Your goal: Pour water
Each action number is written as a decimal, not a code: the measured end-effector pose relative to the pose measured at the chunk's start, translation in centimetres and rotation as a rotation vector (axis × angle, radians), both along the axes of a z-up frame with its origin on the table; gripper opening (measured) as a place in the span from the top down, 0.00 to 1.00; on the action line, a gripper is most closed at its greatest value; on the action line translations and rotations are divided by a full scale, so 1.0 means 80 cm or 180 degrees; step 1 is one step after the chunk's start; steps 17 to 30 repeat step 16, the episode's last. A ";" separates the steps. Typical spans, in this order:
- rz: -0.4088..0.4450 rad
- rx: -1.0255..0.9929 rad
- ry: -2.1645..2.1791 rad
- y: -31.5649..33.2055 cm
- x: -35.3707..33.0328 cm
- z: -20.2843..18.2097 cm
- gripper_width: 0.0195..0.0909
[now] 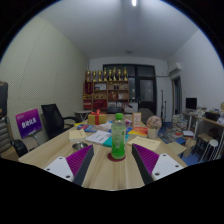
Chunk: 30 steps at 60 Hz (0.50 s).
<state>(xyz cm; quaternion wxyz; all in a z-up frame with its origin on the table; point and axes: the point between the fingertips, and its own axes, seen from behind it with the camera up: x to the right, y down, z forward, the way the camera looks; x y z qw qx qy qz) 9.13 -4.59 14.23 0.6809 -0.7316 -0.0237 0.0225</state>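
**Bottle upright on table, ahead of spread fingers**

The gripper (110,166) is held above a pale wooden table (60,150). Its two fingers, each with a purple pad (78,160), stand wide apart with bare tabletop between them. Nothing is held.

A clear bottle (118,137) with a green label and a green cap stands upright on the table, just ahead of the fingertips and roughly on the line midway between them. It rests on the table by itself; neither finger touches it. The level of any water inside cannot be made out.

Coloured sheets (100,137) lie on the table beside and behind the bottle, in green, blue and red. A further small orange-topped item (97,118) stands beyond them; its nature cannot be told.

To the left of the table are a black chair (53,119) and a purple sign (29,124) with pale lettering, unreadable. At the far wall stands a shelf unit (108,92) with a row of yellowish objects along its top. A dark doorway (143,85) lies just right of the shelf. A desk (203,124) with equipment stands at the right side of the room.
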 end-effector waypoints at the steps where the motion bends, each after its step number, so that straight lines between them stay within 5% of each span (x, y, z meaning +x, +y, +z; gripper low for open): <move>1: -0.0010 0.0006 -0.0030 -0.013 0.001 0.001 0.09; 16: -0.0039 0.0095 -0.0141 -0.144 -0.001 0.010 0.09; 30: -0.0039 0.0095 -0.0141 -0.144 -0.001 0.010 0.09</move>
